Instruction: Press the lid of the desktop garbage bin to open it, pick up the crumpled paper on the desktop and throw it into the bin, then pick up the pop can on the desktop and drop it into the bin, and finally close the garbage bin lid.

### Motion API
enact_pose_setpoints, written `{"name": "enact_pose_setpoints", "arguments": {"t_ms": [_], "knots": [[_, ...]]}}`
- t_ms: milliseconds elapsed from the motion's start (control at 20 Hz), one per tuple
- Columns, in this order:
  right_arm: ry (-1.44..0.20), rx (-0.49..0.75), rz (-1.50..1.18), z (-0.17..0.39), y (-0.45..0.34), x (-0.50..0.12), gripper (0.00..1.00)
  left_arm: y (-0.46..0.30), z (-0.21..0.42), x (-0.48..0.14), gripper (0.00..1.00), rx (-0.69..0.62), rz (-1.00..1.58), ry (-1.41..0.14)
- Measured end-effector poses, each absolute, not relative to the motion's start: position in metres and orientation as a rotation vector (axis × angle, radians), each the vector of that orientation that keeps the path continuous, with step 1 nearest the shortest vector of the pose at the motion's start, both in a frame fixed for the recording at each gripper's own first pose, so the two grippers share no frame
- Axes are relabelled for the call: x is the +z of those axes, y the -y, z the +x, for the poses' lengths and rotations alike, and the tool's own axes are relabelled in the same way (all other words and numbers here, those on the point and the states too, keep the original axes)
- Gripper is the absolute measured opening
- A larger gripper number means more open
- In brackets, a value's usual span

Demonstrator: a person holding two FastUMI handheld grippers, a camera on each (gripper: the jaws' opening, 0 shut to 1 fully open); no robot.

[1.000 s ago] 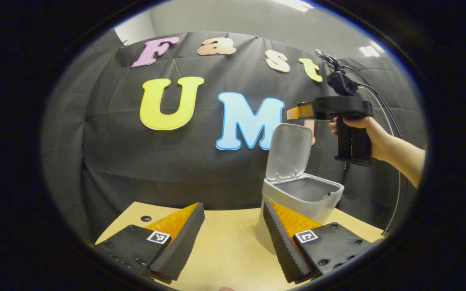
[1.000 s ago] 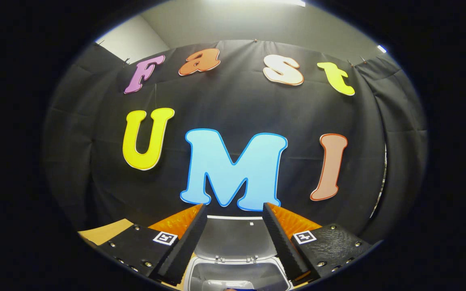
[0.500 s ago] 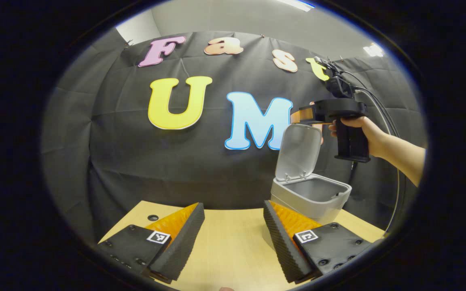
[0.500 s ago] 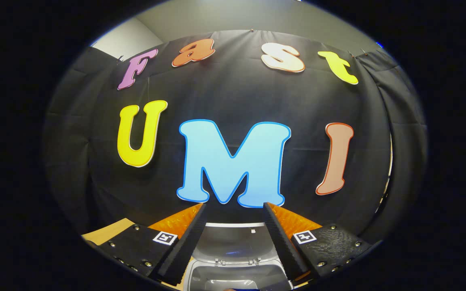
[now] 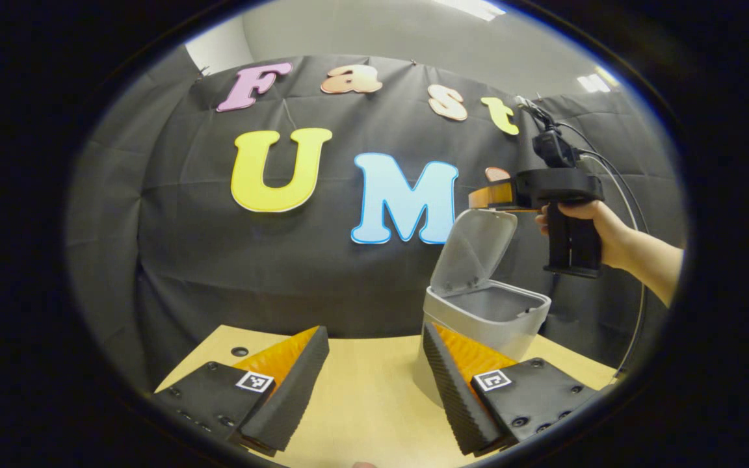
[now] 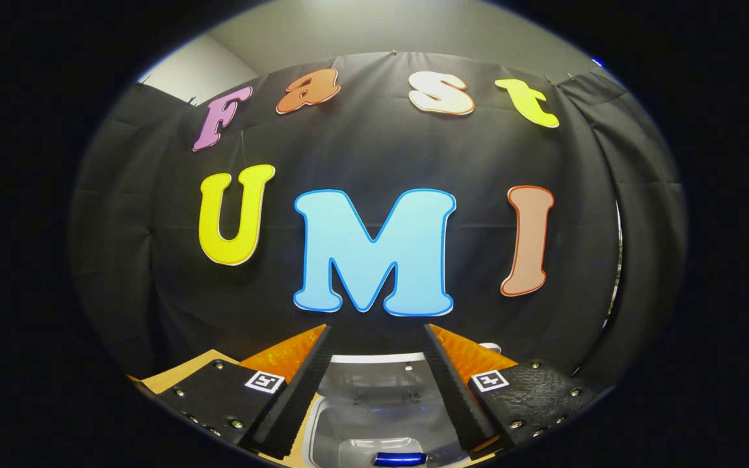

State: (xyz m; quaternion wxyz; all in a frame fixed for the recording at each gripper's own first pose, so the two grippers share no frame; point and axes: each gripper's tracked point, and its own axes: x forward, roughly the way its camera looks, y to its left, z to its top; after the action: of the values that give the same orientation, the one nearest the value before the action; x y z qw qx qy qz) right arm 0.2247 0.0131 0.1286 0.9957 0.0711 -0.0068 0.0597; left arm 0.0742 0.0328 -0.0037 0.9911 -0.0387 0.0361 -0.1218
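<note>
Overall: pale wood table (image 5: 361, 390), black cloth wall behind. Bin (image 5: 485, 318) near table's far right edge, lid (image 5: 475, 250) tilted fwd vs 0.5 s ago. Blue can (image 6: 400, 459) inside bin. Right gripper (image 5: 488, 195) above lid, jaws apart, empty. Left gripper (image 5: 374, 383) wide open, empty, table left of bin bare.

both grippers' fingers apart: left gripper (image 5: 374, 364) low, right gripper (image 6: 374, 367) raised

A pale wooden table (image 5: 361, 390) with a small dark hole (image 5: 239, 351) near its far left corner. The bin (image 5: 478, 318) stands on it, well right of the hole, its lid (image 5: 472, 250) raised.
</note>
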Motion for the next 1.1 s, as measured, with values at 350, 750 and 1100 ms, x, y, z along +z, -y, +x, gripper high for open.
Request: {"name": "enact_pose_setpoints", "arguments": {"t_ms": [350,750,1100], "knots": [[0.0,0.152,0.146,0.191,-0.013,0.098,0.89,-0.014,0.05,-0.006,0.95,-0.216,-0.068,-0.067],[-0.097,0.181,0.158,0.171,-0.017,0.034,0.89,0.003,0.05,-0.007,0.95,-0.194,-0.081,-0.077],[-0.095,0.174,0.143,0.18,-0.021,-0.003,0.89,-0.006,0.052,-0.01,0.95,-0.158,-0.052,-0.088]]}}
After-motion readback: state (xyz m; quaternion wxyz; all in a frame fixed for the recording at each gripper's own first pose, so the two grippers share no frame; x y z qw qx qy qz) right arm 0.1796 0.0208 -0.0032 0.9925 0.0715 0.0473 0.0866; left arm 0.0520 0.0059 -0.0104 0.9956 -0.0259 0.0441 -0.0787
